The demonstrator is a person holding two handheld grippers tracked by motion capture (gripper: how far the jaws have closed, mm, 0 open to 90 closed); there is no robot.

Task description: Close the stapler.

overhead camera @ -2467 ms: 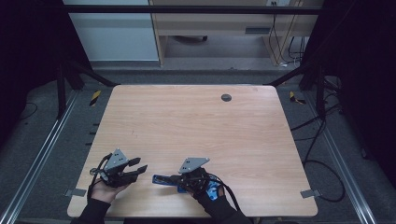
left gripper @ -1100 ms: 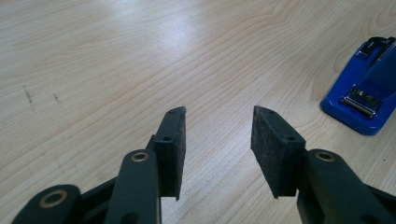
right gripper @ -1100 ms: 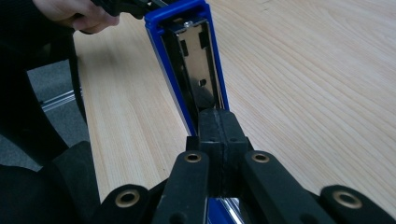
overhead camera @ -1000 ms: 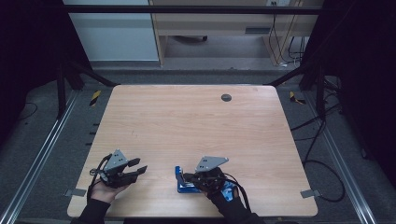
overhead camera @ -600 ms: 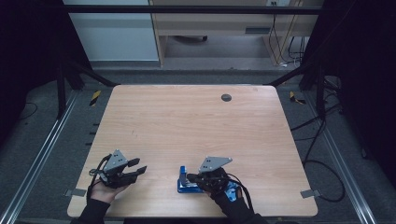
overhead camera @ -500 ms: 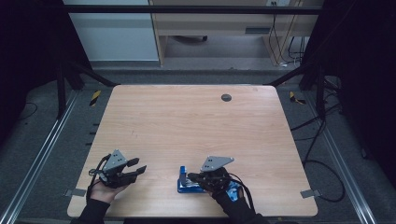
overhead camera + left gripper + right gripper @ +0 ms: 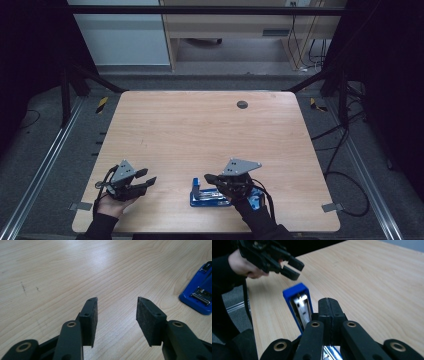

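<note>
Near the table's [image 7: 165,120] front edge, high view first: we see the blue stapler [image 7: 209,196] lying flat, right of centre, with the right gripper [image 7: 212,179] over it and the left gripper [image 7: 149,177] well apart toward the front left corner. Our guess is the stapler was set close to the person so both tools can reach it.

Left gripper view: the left gripper [image 7: 117,312] has its jaws parted with bare wood between them, and they have just been opening further. The stapler [image 7: 200,293] sits off at the picture's right edge, not between the pads, so this looks like readying for a grab.

Right gripper view: the right gripper [image 7: 329,307] has its jaws pressed together, nothing visibly pinched, tips just above the stapler [image 7: 298,303], which lies open with its metal channel up. The left gripper [image 7: 287,266] waits beyond, in the person's hand [image 7: 243,267].
</note>
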